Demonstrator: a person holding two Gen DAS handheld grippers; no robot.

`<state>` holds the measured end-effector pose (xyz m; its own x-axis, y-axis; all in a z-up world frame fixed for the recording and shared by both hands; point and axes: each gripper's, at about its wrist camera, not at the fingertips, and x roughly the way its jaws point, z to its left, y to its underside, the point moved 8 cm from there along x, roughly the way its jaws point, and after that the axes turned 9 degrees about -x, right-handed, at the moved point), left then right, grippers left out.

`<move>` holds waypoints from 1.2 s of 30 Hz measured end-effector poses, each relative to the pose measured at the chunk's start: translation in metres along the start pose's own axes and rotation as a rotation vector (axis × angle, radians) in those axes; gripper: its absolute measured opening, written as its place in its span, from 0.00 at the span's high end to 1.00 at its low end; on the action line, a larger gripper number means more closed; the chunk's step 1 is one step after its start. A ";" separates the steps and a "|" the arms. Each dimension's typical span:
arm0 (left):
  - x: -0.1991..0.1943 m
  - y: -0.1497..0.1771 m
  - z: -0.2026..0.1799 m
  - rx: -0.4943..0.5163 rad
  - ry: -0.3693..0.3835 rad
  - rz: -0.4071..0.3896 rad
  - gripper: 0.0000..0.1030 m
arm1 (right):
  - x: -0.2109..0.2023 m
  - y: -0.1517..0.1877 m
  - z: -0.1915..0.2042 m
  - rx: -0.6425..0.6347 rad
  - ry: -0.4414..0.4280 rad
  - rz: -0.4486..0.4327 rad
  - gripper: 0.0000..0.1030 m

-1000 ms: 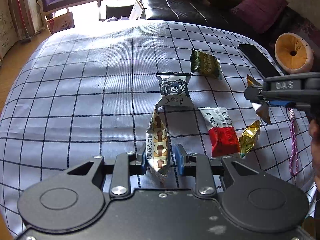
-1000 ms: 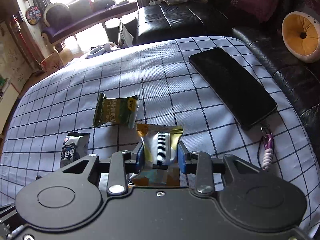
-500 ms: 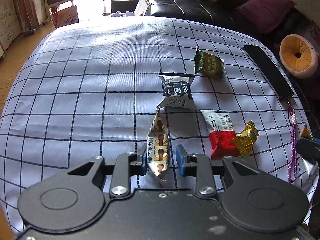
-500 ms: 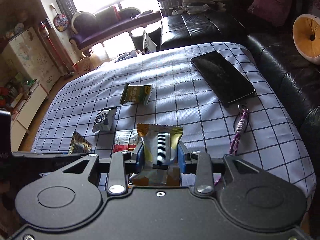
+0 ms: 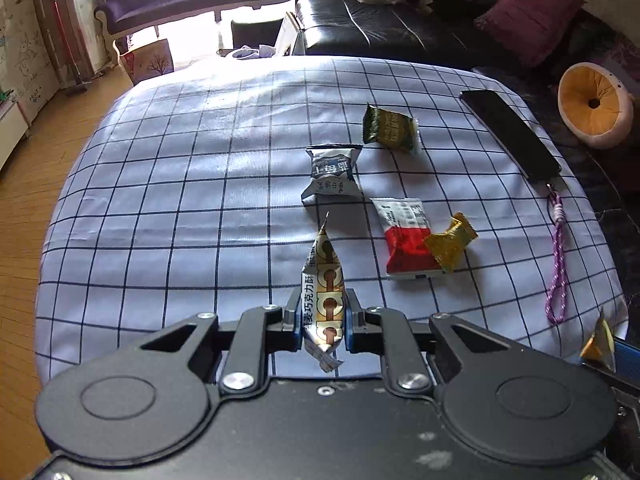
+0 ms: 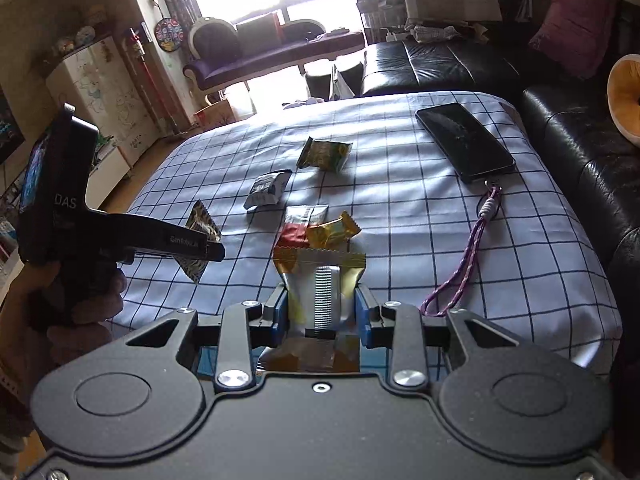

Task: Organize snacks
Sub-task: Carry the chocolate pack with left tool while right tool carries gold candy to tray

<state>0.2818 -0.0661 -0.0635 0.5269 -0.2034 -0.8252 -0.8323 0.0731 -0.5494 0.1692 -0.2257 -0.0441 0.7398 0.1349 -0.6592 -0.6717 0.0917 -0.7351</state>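
Observation:
My left gripper (image 5: 322, 312) is shut on a silver and brown wafer packet (image 5: 325, 280), held upright above the checked cloth. From the right wrist view that gripper (image 6: 204, 246) hangs at the left, a hand gripping its handle. My right gripper (image 6: 322, 304) is shut on a gold and silver packet (image 6: 320, 280) over the cloth's near edge. On the cloth lie a green packet (image 5: 390, 130), a white and blue packet (image 5: 331, 174), a red and white packet (image 5: 406, 236) and a gold packet (image 5: 450, 242) resting on it.
The checked cloth (image 5: 180, 200) covers a low table. A black phone (image 5: 510, 134) with a purple lanyard (image 5: 556, 256) lies along its right side. A black sofa (image 6: 440, 68) and a round orange cushion (image 5: 592, 110) stand beyond. Wooden floor (image 5: 36, 168) lies left.
The left jaws have closed onto the wafer packet and raised it off the cloth. Both grippers have drawn back towards the near edge, the right one still holding its packet.

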 end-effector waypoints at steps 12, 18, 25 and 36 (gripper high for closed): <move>-0.083 0.060 -0.011 0.050 0.041 -0.052 0.83 | -0.039 0.033 0.017 0.013 -0.055 -0.016 0.58; -0.107 0.085 -0.005 0.039 0.025 -0.088 0.83 | -0.055 0.044 0.022 0.019 -0.072 -0.031 0.58; -0.117 0.111 0.002 0.021 0.006 -0.089 0.83 | -0.068 0.052 0.030 0.014 -0.084 -0.061 0.58; -0.118 0.135 0.024 -0.033 -0.062 -0.112 0.83 | -0.071 0.063 0.028 0.034 -0.078 -0.064 0.58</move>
<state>0.1114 -0.0091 -0.0436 0.6254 -0.1477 -0.7662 -0.7725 0.0211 -0.6346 0.0728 -0.2016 -0.0391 0.7767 0.2041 -0.5959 -0.6253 0.1357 -0.7685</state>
